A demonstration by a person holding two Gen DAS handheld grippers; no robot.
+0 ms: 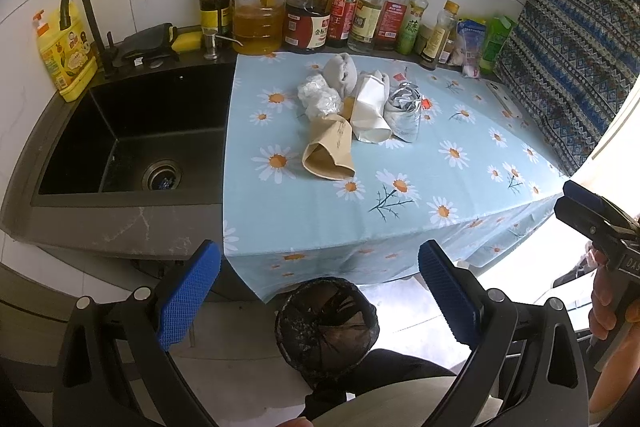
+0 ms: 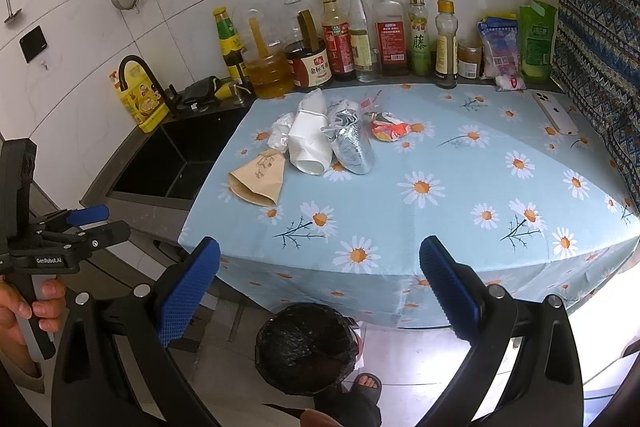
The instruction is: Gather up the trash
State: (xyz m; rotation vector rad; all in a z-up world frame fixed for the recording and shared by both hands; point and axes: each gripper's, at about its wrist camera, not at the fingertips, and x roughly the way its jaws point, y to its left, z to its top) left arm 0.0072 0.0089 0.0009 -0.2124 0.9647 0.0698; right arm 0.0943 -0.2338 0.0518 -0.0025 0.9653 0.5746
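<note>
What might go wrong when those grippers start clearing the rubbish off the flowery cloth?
The trash bin sits on the floor below the counter edge, so a dropped piece may miss it. The brown paper cup, white cup and foil wrapper lie touching; grabbing one may drag another.

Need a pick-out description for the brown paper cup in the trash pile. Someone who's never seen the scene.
Start at the daisy-print tablecloth beside the black sink. A cluster of trash lies toward the bottle row; the brown paper cup is the piece nearest the table's front edge, on the sink side. It is the only tan one, lying on its side with its squashed mouth facing forward, next to a white cup.
</note>
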